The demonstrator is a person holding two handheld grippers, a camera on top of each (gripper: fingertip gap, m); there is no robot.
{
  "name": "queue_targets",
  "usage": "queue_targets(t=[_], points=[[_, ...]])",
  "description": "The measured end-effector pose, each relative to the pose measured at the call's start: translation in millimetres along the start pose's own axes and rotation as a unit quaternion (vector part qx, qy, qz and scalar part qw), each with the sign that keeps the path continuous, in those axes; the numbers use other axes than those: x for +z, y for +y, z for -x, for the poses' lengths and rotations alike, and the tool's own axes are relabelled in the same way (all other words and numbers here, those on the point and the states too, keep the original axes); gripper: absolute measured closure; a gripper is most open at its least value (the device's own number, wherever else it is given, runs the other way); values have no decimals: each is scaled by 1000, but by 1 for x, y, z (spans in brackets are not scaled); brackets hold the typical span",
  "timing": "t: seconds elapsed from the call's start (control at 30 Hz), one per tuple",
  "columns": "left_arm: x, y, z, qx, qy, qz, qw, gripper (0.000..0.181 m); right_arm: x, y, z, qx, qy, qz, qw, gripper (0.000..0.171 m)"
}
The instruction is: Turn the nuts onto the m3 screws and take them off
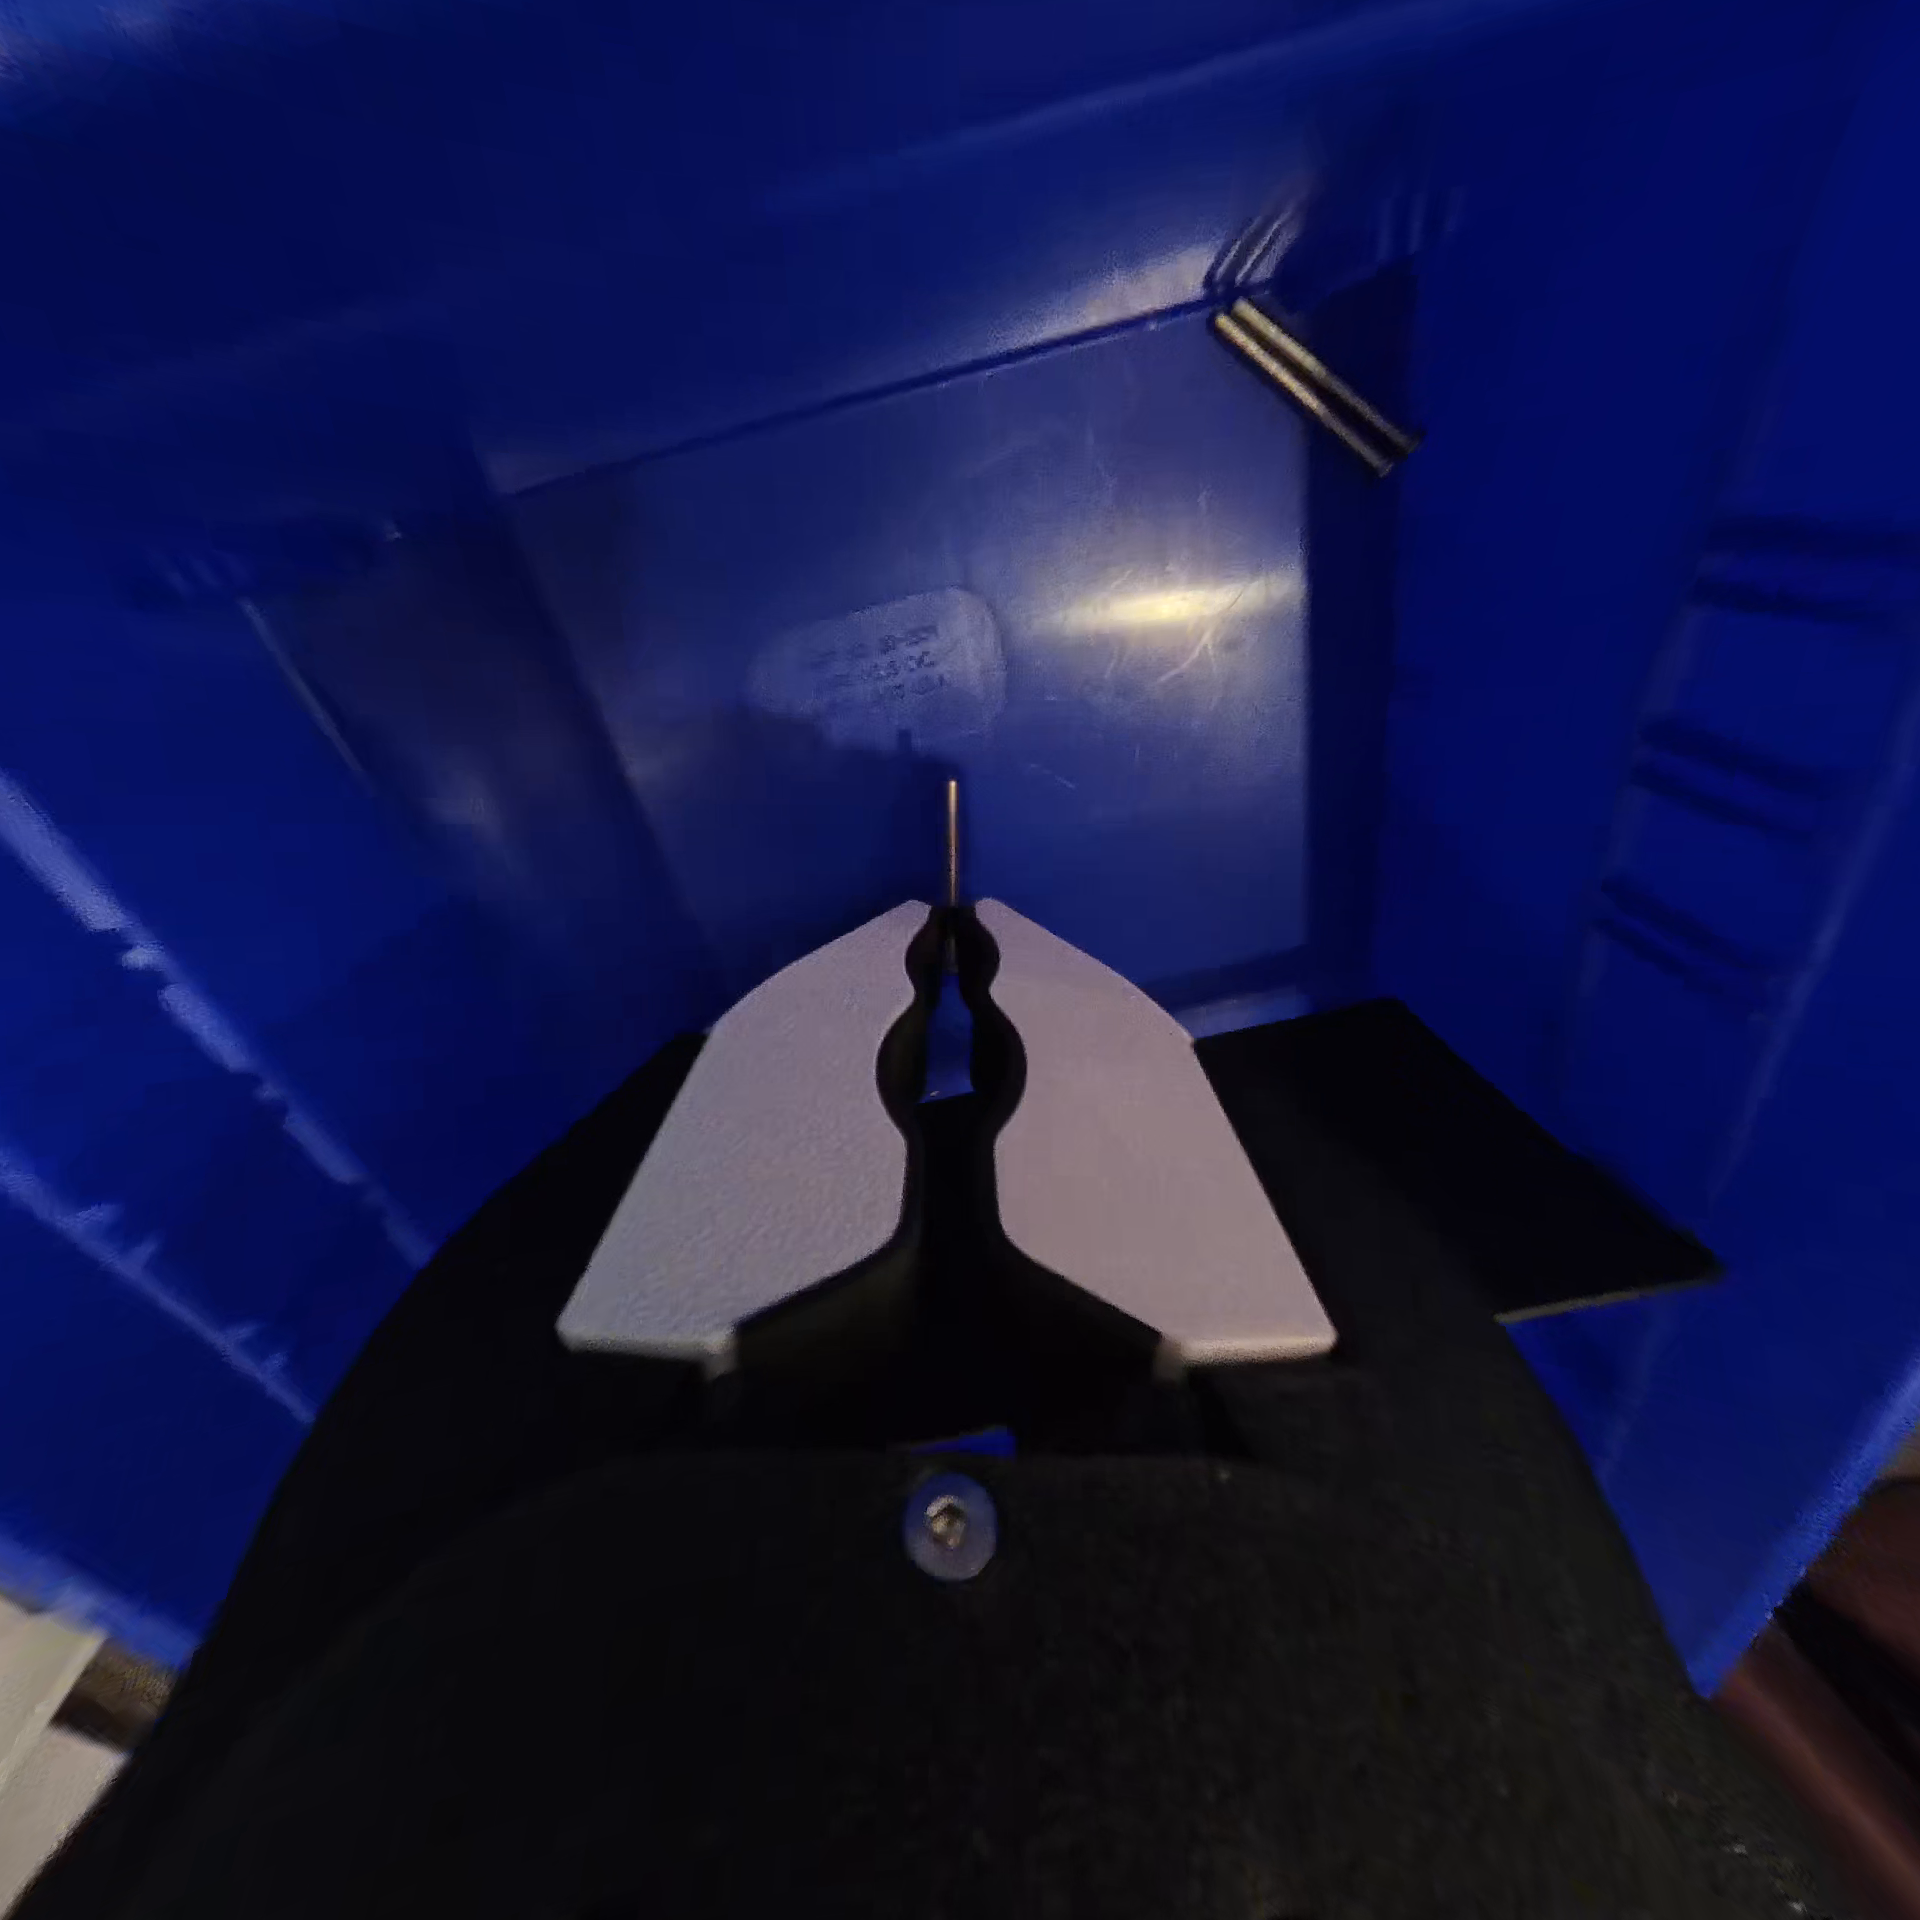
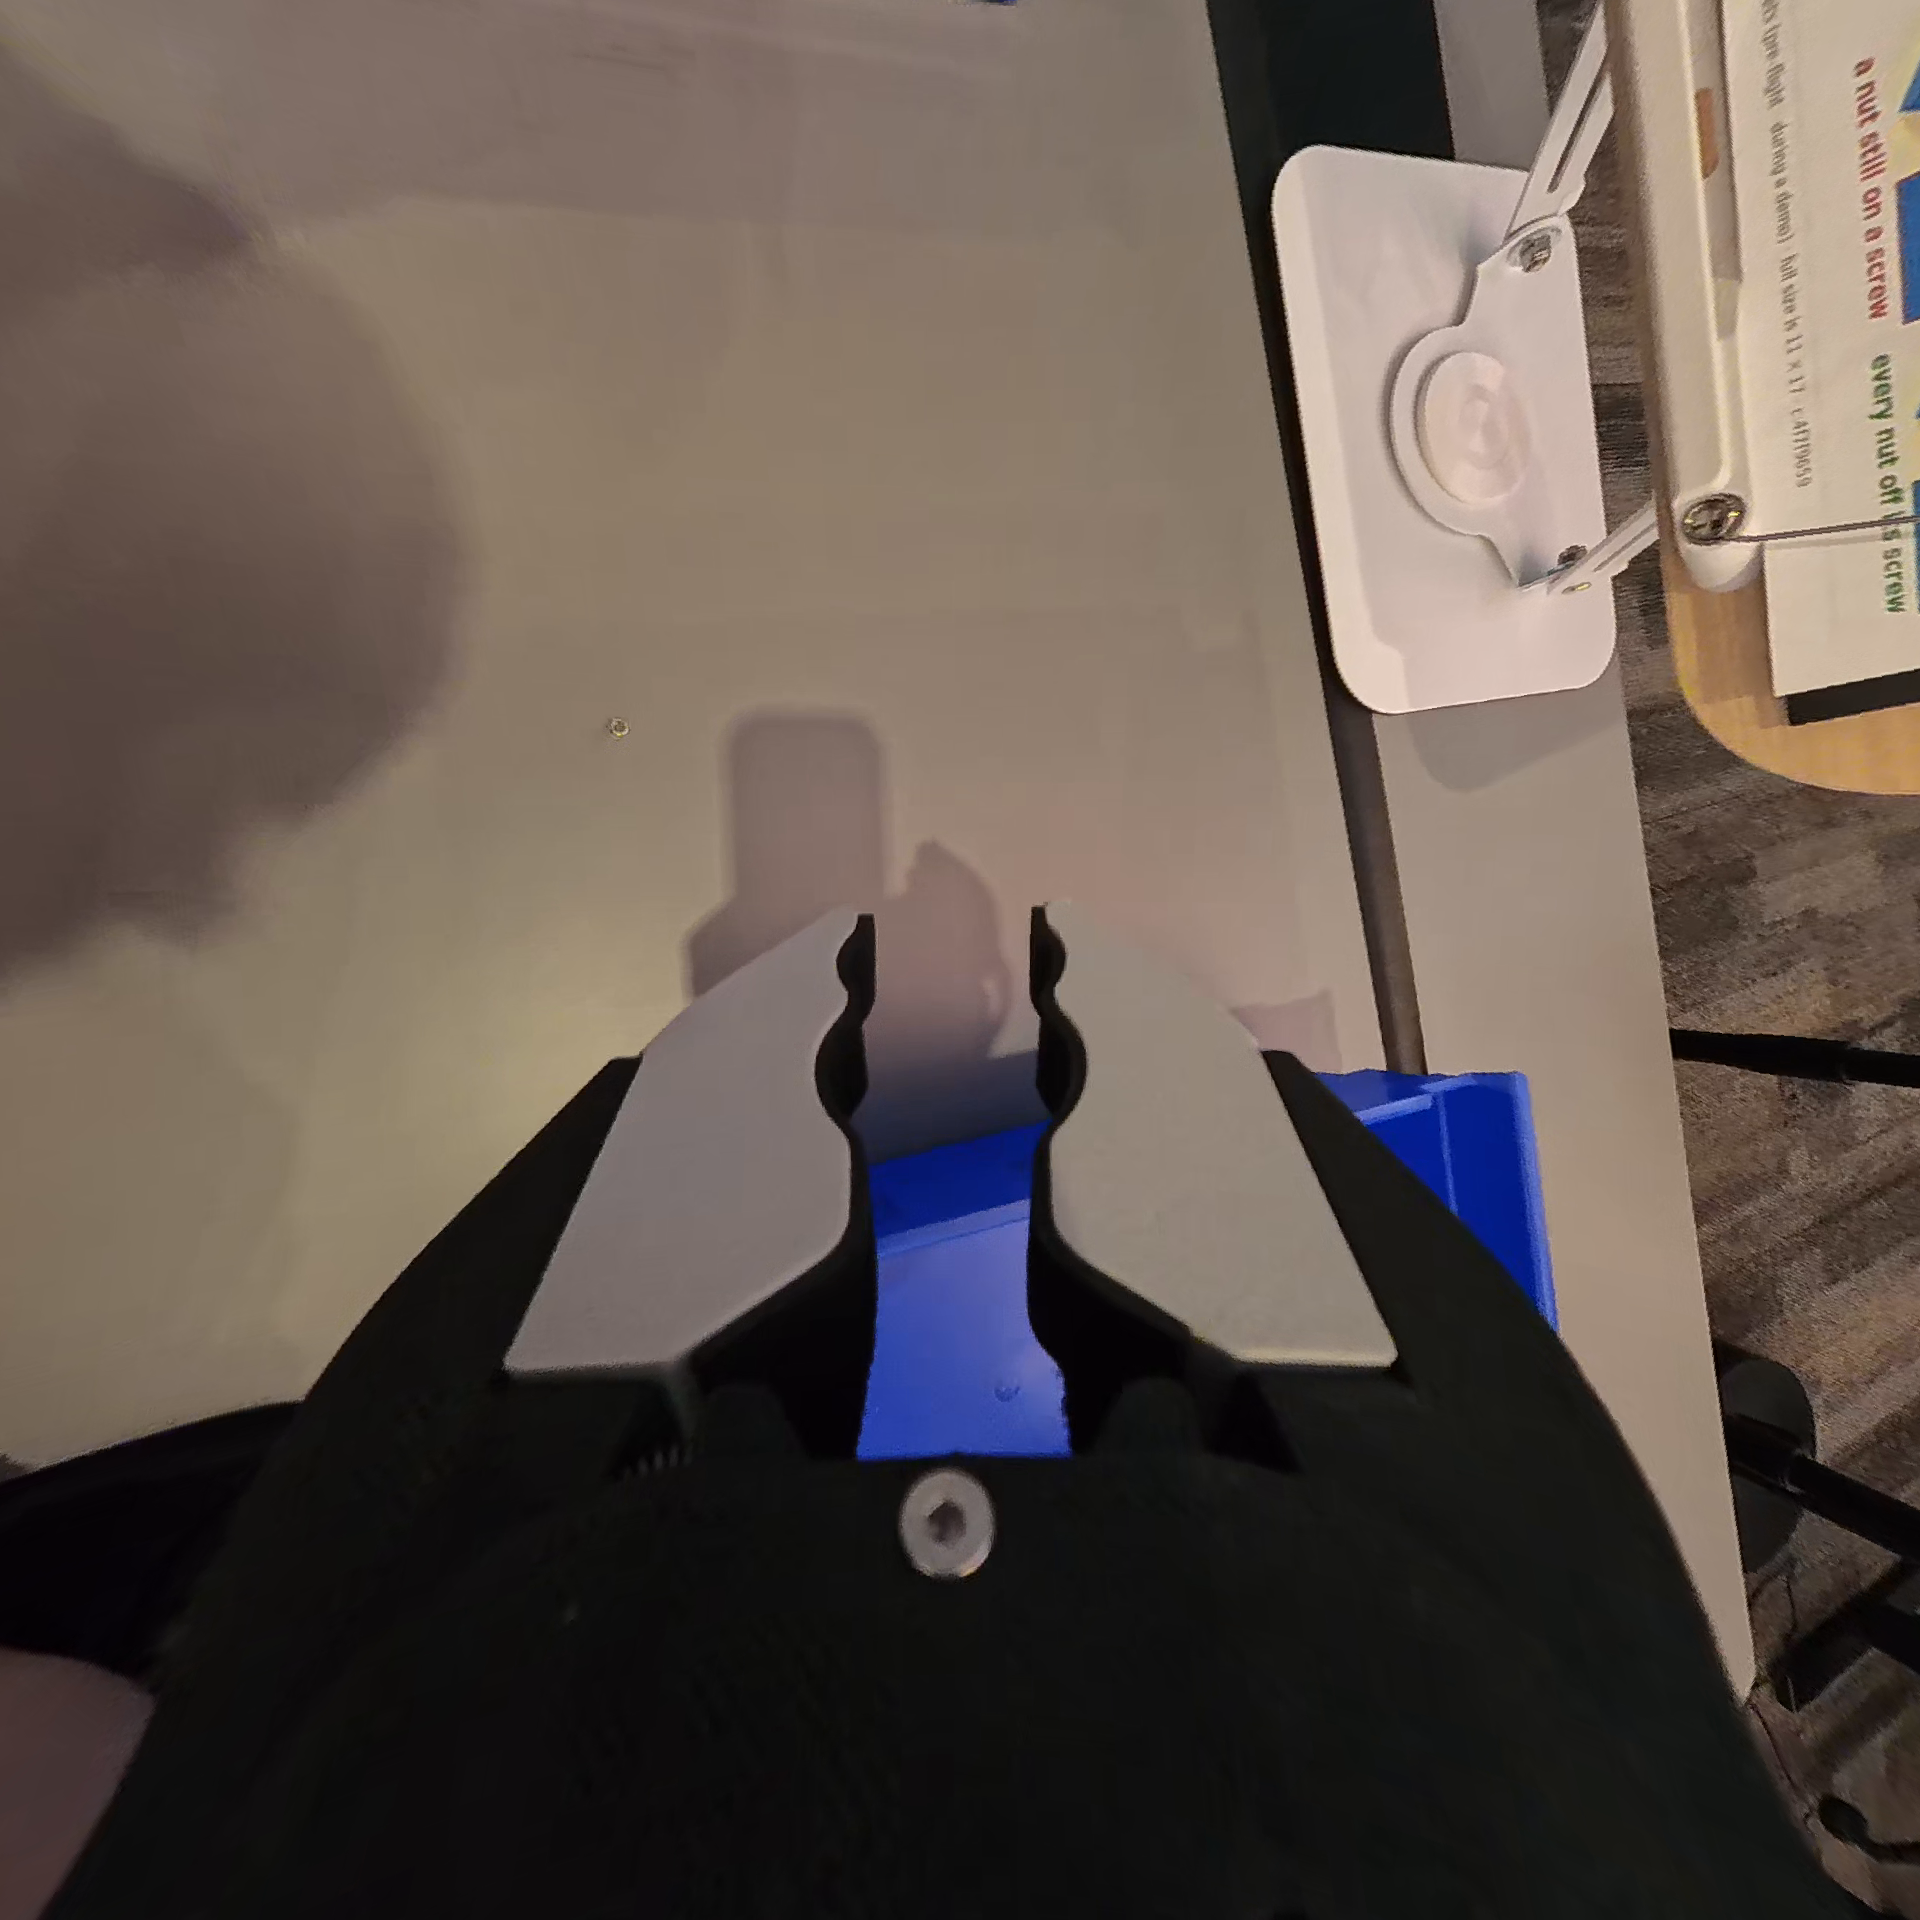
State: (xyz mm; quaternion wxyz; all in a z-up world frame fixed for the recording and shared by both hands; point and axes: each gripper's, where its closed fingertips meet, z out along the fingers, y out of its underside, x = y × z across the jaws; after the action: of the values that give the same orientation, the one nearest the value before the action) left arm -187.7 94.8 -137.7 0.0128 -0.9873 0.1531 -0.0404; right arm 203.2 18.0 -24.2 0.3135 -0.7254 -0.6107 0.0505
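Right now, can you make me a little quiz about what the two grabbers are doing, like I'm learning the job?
1. True or false: the left gripper has its jaws shut on a thin screw.
2. Where does the small nut lie? A) in the blue bin B) on the grey table C) between the right gripper's jaws
3. Fill in: the right gripper has its jaws ____.

Key
1. True. The screw sticks out past the tips, inside the bin, where two more screws lie in a far corner.
2. B, ahead and left of the jaws, touching nothing.
3. Open, holding nothing.
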Motion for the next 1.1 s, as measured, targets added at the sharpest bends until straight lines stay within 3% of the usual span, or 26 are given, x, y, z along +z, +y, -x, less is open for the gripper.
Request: queue_targets(t=[0.27, 0.4, 0.57, 0.77, 0.83, 0.93, 1.1], points=[[-54, -12, -16, 38, -21, -86, 995, 179, -6, -16, 6, -15, 3, -24, 1000, 142], [-98, -28, -65, 89, 21, -181, 979, 179, -8, -37, 8, -11, 2, -68, 998, 144], [-153, -19, -179, 178, 167, -302, 922, 179, -18, -99, 14, 35, -36, -225, 973, 144], [-172, 9, -278, 281, 218, -412, 839, 179, -41, -137, 7, 136, -83, -359, 920, 149], [-178, 15, -299, 284, 256, -440, 813, 179, -49, -140, 2, 154, -79, -383, 907, 149], [-187, 18, -313, 292, 285, -474, 781, 179, -62, -147, 11, 171, -146, -414, 882, 150], [-201, 16, -331, 290, 369, -475, 744, 179, -79, -155, 15, 179, -176, -455, 854, 152]])
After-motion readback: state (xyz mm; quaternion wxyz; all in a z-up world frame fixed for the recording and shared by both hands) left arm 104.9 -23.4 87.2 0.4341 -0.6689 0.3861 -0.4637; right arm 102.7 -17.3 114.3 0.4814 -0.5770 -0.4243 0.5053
